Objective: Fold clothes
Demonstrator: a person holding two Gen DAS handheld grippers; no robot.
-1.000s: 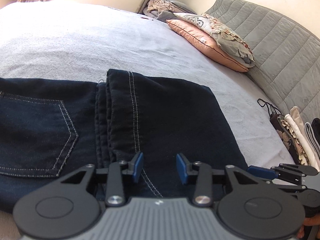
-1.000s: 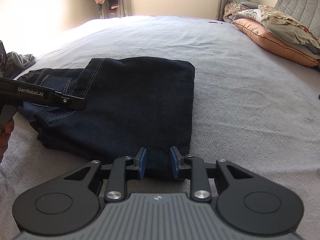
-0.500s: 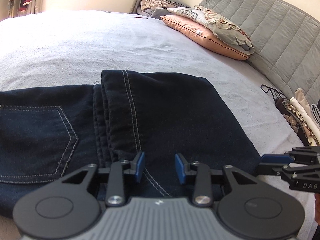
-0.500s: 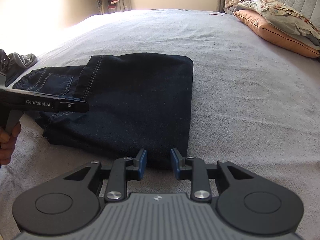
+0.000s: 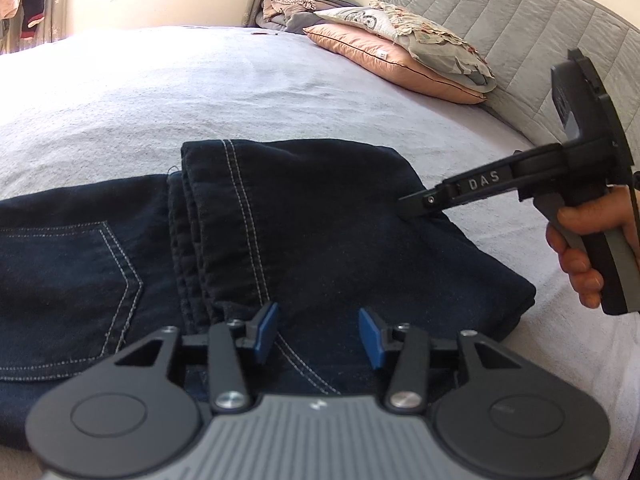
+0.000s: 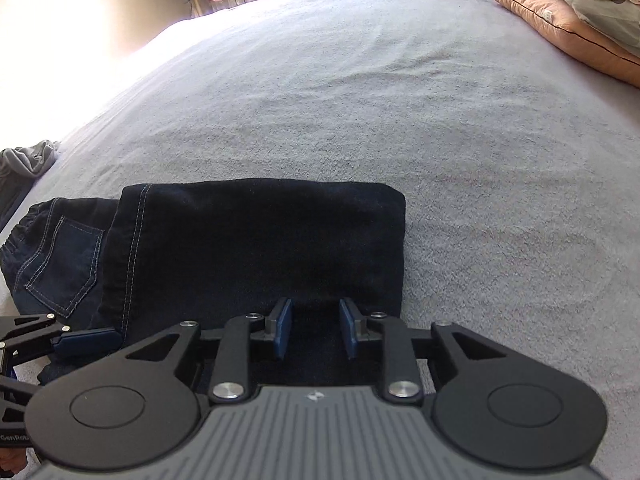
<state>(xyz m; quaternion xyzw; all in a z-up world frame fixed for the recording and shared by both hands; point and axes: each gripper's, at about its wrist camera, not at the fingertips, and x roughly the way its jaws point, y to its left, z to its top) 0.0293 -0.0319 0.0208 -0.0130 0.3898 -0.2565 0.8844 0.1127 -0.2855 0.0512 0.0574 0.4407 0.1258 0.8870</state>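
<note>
"DAS" lettering on right claw [image 5: 412,204]; jeans [image 5: 320,220] below.

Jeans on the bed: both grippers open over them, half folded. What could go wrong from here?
1. The jeans are stacked several layers thick at the fold; the open left gripper may pinch only the top layer, so the fold could peel apart.
2. The right gripper, also open, sits over the folded edge; a shallow bite might slip off the thick denim.
3. The bed cover is soft and textured; dragging could bunch the jeans and skew the fold.
</note>
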